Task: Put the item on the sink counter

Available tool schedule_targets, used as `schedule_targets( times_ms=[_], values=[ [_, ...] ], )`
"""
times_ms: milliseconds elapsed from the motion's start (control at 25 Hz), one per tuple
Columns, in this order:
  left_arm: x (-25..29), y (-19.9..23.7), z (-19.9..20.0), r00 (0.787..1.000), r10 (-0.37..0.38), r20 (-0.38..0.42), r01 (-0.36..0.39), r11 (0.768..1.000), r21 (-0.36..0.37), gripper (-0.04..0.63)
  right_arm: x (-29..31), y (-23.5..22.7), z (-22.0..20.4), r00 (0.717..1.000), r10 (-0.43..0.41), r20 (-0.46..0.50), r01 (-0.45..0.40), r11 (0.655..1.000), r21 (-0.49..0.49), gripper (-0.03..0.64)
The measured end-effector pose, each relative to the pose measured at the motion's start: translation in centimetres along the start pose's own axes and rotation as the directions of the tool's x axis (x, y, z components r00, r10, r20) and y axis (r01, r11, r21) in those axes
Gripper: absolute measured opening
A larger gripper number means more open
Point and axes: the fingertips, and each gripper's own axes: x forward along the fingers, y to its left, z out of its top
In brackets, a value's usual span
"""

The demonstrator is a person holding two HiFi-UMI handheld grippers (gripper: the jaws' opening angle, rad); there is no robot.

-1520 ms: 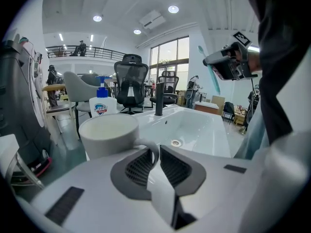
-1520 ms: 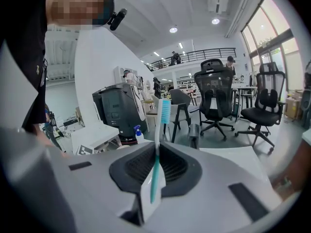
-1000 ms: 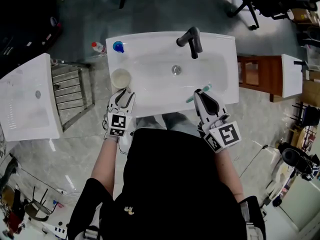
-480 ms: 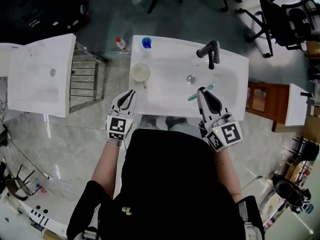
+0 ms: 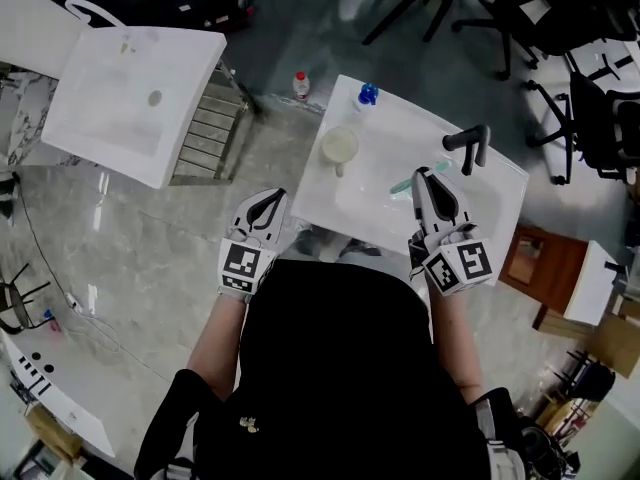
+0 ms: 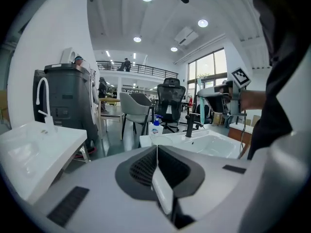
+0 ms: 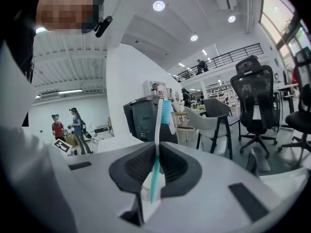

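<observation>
No legible text anywhere, only square coded markers on the left gripper (image 5: 272, 198) and right gripper (image 5: 423, 173)

The left gripper (image 5: 270, 198) has drawn back from the cup (image 5: 339, 146), off the sink (image 5: 330, 208) to mid-left over floor (image 5: 180, 258); its jaws have just been closing, nothing between them. The sink has swung to the upper right.
</observation>
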Motion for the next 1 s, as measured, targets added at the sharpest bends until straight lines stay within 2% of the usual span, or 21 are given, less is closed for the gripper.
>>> schedule_targets(
  times_ms=[280, 520, 1000],
  values=[
    [-3.5, 1.7, -0.9, 0.997, 0.071, -0.008, -0.072, 0.996, -0.051, 0.026, 4.4, 1.6, 0.1, 0.998, 0.069, -0.005, -0.069, 0.997, 0.019, 0.046],
    [-5.6, 3.0, -2.2, 0.993, 0.109, -0.042, -0.113, 0.990, -0.083, 0.025, 8.0, 2.6, -1.4, 0.993, 0.117, -0.029, -0.116, 0.993, 0.025, 0.046],
    [-8.5, 5.7, -5.5, 0.974, 0.191, -0.124, -0.208, 0.967, -0.148, 0.025, 14.3, 3.0, -6.1, 0.981, 0.146, -0.126, -0.146, 0.989, 0.014, 0.046]
  ],
)
